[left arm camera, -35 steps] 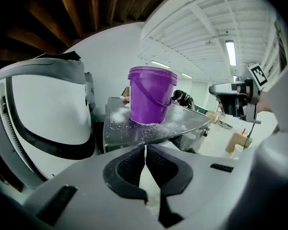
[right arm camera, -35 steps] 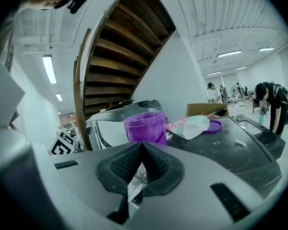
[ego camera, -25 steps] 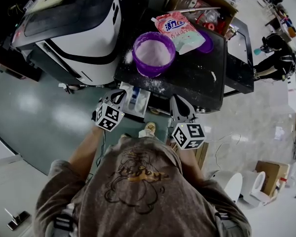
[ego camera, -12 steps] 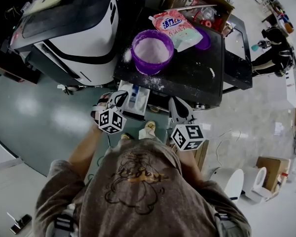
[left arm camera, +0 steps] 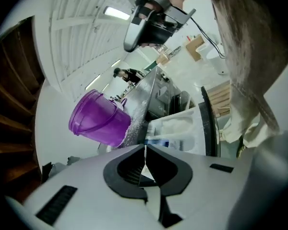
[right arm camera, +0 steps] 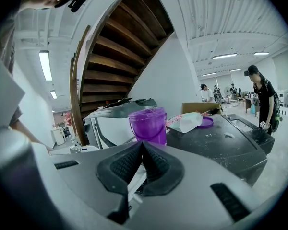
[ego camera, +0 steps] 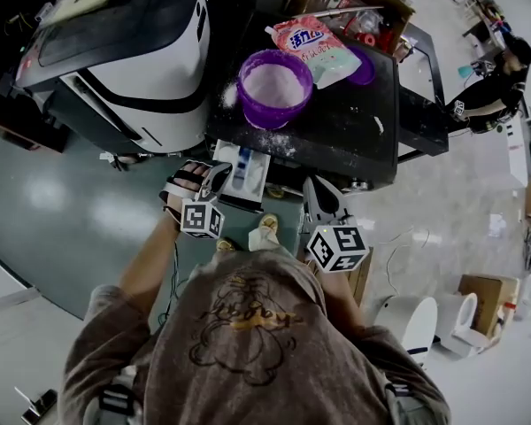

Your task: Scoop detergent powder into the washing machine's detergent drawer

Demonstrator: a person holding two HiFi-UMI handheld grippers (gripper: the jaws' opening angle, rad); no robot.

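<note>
Left gripper (ego camera: 214, 175) closed and empty, right gripper (ego camera: 317, 193) likewise, powder-dusted black washer top (ego camera: 336, 135), glossy floor (ego camera: 88, 211)

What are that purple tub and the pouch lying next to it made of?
Purple tub: likely plastic, translucent and glossy; light glows through its wall. Pouch: probably flexible plastic film, printed and shiny; it lies slumped and creased.

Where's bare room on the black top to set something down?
Bare room: the front-right of the black top, bordered by the purple tub, the detergent bag and the right edge. Crowded: the back, where tub, bag and purple lid bunch up; spilled powder dusts the front-left above the open drawer.
</note>
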